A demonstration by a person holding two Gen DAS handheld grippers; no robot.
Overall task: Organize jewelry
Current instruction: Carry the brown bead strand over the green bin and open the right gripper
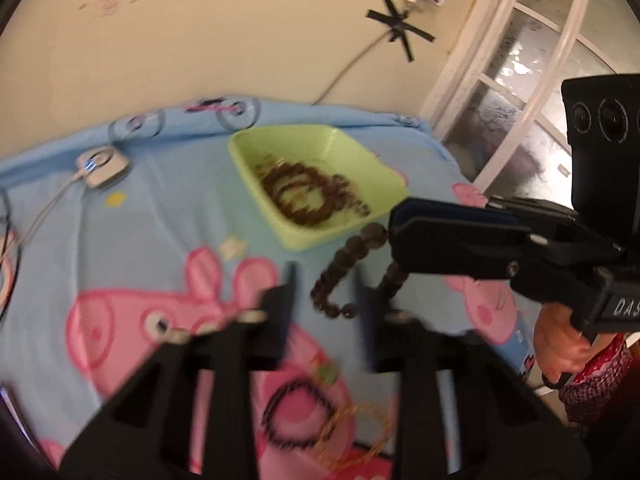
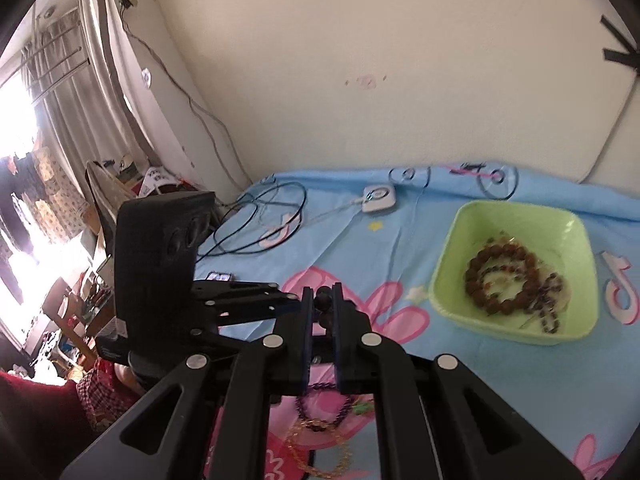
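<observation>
Above bedsheet (image 1: 168, 224) | right gripper (image 2: 323, 300) pinching dark round-bead bracelet (image 1: 344, 276), dangling | left gripper (image 1: 326, 292) spread

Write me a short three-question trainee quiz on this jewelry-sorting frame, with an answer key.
1. True or false: the right gripper is shut on the dark bead bracelet.
2. Which item lies in the green tray?
A. brown bead bracelet
B. gold chain
C. white device
3. Fill in: the left gripper is ____ and holds nothing.

Key
1. True; the bracelet dangles from its closed fingers near the tray.
2. A; the chain and a purple bracelet lie on the blue sheet.
3. open
</observation>
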